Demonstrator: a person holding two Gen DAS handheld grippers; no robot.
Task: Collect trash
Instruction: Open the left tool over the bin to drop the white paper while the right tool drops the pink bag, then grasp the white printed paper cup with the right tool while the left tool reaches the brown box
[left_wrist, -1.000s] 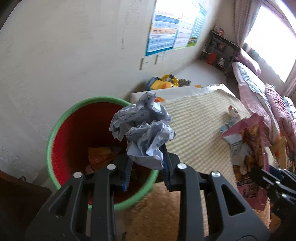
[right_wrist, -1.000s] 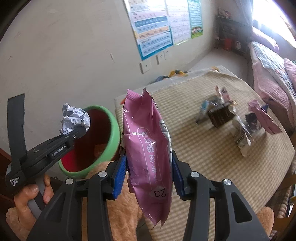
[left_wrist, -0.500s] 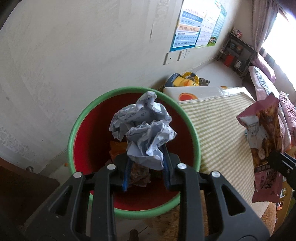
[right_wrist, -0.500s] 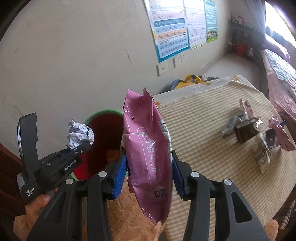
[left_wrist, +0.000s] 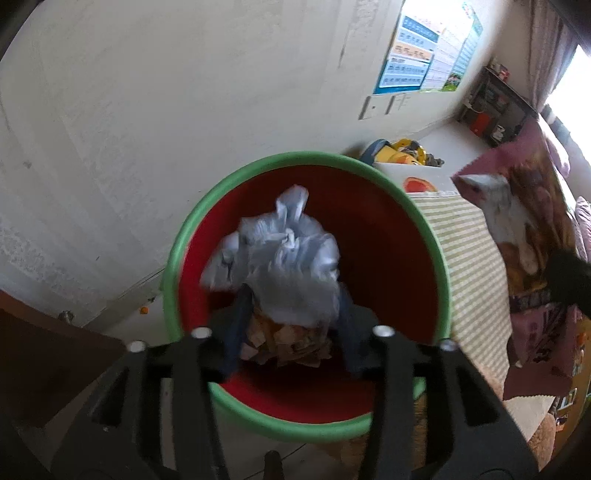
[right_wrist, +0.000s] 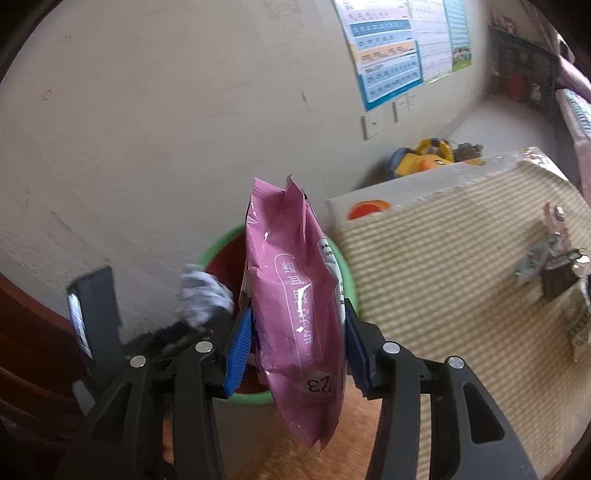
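My left gripper (left_wrist: 291, 325) hangs over the mouth of the red bin with a green rim (left_wrist: 441, 258). Its jaws stand wide apart, and the crumpled grey paper ball (left_wrist: 280, 258) sits blurred between them; I cannot tell if it still touches the pads. Wrappers lie in the bin's bottom (left_wrist: 288, 343). My right gripper (right_wrist: 295, 332) is shut on a pink snack bag (right_wrist: 295, 295), held upright just in front of the bin (right_wrist: 218, 251). The left gripper and paper ball (right_wrist: 203, 295) show at its left. The pink bag also shows in the left wrist view (left_wrist: 524, 258).
A striped mat (right_wrist: 461, 277) covers the low table right of the bin, with several wrappers (right_wrist: 554, 269) lying on it. A plain wall stands behind the bin. A yellow toy (right_wrist: 428, 155) lies by the wall. Dark wooden furniture (left_wrist: 44, 354) is at the left.
My left gripper moved further over the bin and its jaws opened; the paper ball is blurred, slipping loose. My right gripper carried the pink bag closer to the bin.
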